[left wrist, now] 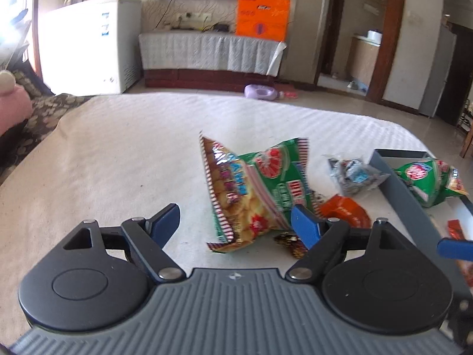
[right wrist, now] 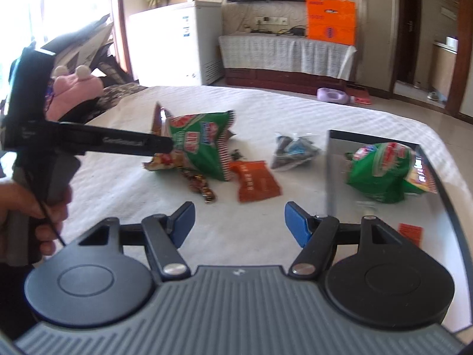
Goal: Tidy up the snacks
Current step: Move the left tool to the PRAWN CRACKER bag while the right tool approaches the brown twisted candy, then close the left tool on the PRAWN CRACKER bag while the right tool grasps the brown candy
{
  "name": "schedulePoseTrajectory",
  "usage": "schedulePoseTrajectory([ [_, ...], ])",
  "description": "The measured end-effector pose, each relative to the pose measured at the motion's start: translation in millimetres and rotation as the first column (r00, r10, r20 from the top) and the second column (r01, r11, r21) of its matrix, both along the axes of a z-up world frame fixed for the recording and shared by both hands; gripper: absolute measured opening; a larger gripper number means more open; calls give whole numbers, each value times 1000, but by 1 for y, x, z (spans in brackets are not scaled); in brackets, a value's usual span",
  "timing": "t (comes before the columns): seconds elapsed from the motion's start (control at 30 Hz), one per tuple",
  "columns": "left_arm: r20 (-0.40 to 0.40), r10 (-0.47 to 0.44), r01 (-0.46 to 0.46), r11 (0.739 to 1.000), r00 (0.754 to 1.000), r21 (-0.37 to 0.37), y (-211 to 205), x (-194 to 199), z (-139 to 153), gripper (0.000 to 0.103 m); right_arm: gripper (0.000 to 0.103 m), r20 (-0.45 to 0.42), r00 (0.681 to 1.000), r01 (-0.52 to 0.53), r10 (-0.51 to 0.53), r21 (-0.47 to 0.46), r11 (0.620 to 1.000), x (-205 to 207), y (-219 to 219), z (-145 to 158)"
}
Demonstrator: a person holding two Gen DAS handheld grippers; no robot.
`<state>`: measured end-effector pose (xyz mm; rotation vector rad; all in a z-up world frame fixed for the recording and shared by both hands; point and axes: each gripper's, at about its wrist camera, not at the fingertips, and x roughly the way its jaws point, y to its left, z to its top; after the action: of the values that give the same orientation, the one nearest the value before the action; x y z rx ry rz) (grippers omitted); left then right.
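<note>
A green and yellow snack bag lies on the white bed, just ahead of my open left gripper; it also shows in the right wrist view, with the left gripper reaching its left edge. An orange packet, a dark wrapped candy and a grey-black packet lie beside it. A second green bag sits in a grey tray. My right gripper is open and empty.
A small red packet lies in the tray. A pink plush toy sits at the bed's left. A white freezer and a TV cabinet with an orange bag stand beyond the bed.
</note>
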<state>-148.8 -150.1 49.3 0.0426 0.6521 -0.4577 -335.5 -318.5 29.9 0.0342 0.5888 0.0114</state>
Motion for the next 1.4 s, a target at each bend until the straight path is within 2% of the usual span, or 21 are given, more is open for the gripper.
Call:
schedulePoseTrajectory([
  [0.1, -19, 8, -9, 999, 1000, -51, 3, 15, -3, 86, 68, -18, 999, -41, 41, -27, 999, 17, 13, -6],
  [0.2, -38, -8, 5, 997, 999, -75, 0, 23, -4, 88, 68, -38, 998, -57, 56, -10, 998, 35, 18, -12],
  [0.33, -19, -22, 21, 998, 1000, -51, -13, 27, -5, 89, 65, -60, 996, -67, 67, -1, 998, 52, 22, -20],
  [0.47, -19, -17, 16, 998, 1000, -62, -13, 33, -8, 92, 63, -72, 994, -86, 83, -32, 996, 64, 26, -24],
  [0.57, -33, -15, 12, 997, 999, -79, -10, 35, -10, 92, 62, -67, 994, -94, 92, -33, 995, 72, 24, -24],
  [0.83, -12, 3, -4, 995, 1000, -97, -3, 32, -4, 92, 61, -75, 987, -144, 141, -34, 989, 87, 32, -27],
  [1.0, -37, 3, -7, 995, 999, -99, -3, 38, -8, 92, 55, -96, 983, -161, 157, -36, 986, 94, 36, -31],
  [1.4, -75, -45, 36, 992, 996, -121, -16, 49, -17, 98, 53, -118, 979, -172, 167, -28, 985, 106, 36, -38],
])
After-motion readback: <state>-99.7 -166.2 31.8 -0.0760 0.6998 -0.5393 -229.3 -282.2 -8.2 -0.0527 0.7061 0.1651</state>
